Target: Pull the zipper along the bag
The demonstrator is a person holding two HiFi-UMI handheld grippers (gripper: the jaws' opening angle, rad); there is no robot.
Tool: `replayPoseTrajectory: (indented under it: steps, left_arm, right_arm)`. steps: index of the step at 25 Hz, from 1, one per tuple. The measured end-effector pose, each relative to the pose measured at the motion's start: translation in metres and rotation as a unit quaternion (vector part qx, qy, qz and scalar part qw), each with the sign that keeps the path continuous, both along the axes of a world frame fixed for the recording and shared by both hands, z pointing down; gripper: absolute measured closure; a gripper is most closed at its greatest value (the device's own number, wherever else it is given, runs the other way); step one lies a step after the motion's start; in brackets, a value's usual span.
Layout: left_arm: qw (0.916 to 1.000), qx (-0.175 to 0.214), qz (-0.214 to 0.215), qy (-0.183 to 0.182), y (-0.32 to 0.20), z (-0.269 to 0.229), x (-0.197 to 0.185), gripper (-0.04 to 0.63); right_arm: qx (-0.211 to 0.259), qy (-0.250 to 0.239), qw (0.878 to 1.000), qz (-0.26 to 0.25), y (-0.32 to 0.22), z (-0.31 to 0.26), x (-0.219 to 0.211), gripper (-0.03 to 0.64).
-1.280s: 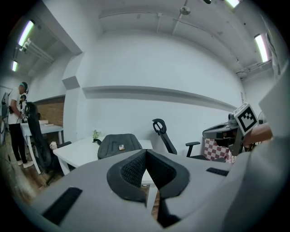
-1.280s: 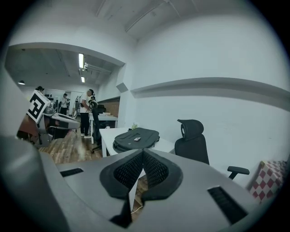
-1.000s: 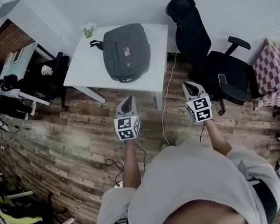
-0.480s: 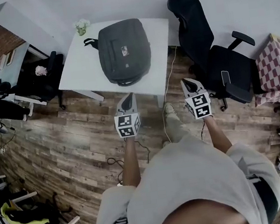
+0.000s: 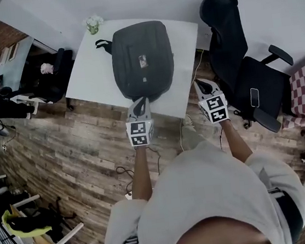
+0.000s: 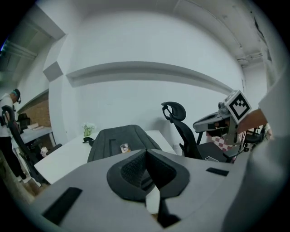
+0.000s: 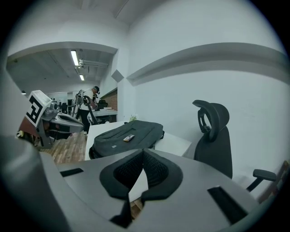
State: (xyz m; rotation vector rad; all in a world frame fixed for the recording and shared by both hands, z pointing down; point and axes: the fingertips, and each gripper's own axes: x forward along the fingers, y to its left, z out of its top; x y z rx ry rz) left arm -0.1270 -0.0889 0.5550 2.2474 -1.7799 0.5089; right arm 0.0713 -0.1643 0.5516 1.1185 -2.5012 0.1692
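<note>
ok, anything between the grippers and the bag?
Nothing visible. The bag lies flat on the white table, ahead of the left gripper and right gripper, both shut and empty. The office chair stands off to the right.

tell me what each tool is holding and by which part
Nothing is held: the left tool and right tool are both shut and empty; the bag lies untouched on the table.

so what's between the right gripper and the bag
A bare strip of white table, nothing on it; the head view shows it between the bag and the right gripper.
</note>
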Motion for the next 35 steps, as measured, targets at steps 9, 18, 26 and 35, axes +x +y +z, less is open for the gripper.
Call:
replayPoseTrajectory:
  steps: [9,18,26,35]
  left_arm:
    - [0.9971,-0.042,0.010,-0.063,-0.053,0.023,-0.003,0.569]
    - [0.9683,-0.094,0.125,-0.195,-0.060,0.061,0.009,0.569]
    - [0.9267,-0.119,0.270,-0.232,-0.050,0.094,0.016,0.565]
    - [0.8860,-0.139,0.361,-0.256,-0.051,0.127,0.015,0.380]
  right_arm:
    - [-0.034,0.002,0.998,-0.044,-0.073,0.024,-0.023,0.604]
    - [-0.069,0.009,0.996,-0.061,-0.104,0.054,-0.043,0.603]
    - [-0.085,0.042,0.994,-0.054,-0.113,0.078,-0.058,0.603]
    - [-0.113,0.081,0.990,-0.035,-0.121,0.110,-0.067,0.542]
